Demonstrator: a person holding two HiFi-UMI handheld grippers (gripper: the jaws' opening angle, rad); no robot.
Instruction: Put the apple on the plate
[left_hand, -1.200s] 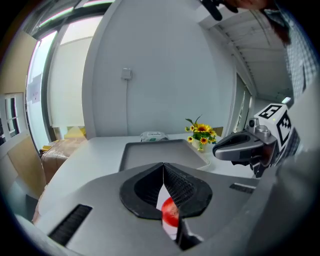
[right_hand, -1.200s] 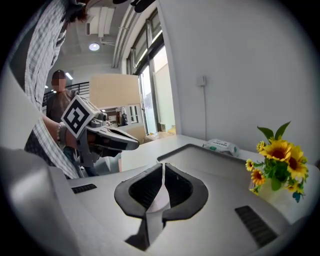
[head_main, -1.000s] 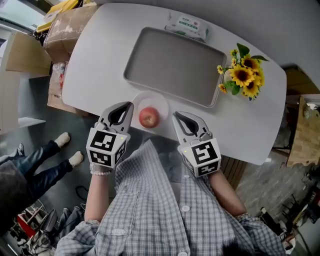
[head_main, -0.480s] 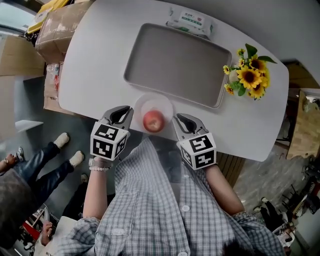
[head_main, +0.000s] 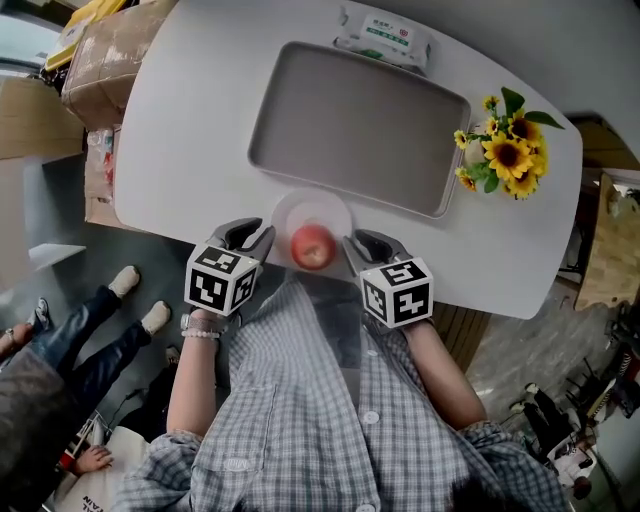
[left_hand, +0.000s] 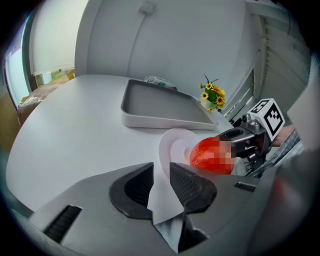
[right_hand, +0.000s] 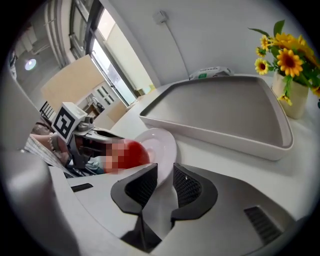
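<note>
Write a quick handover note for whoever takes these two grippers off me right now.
Left gripper: jaws slightly apart, holding nothing, close beside the plate's left rim.
Right gripper: jaws slightly apart, holding nothing, close beside the plate's right rim.
Things: the apple sits on the white plate, near the table's front edge, just in front of the grey tray.
Done: the apple is on the plate.
Left: probably nothing; draw both grippers back without nudging the plate.
</note>
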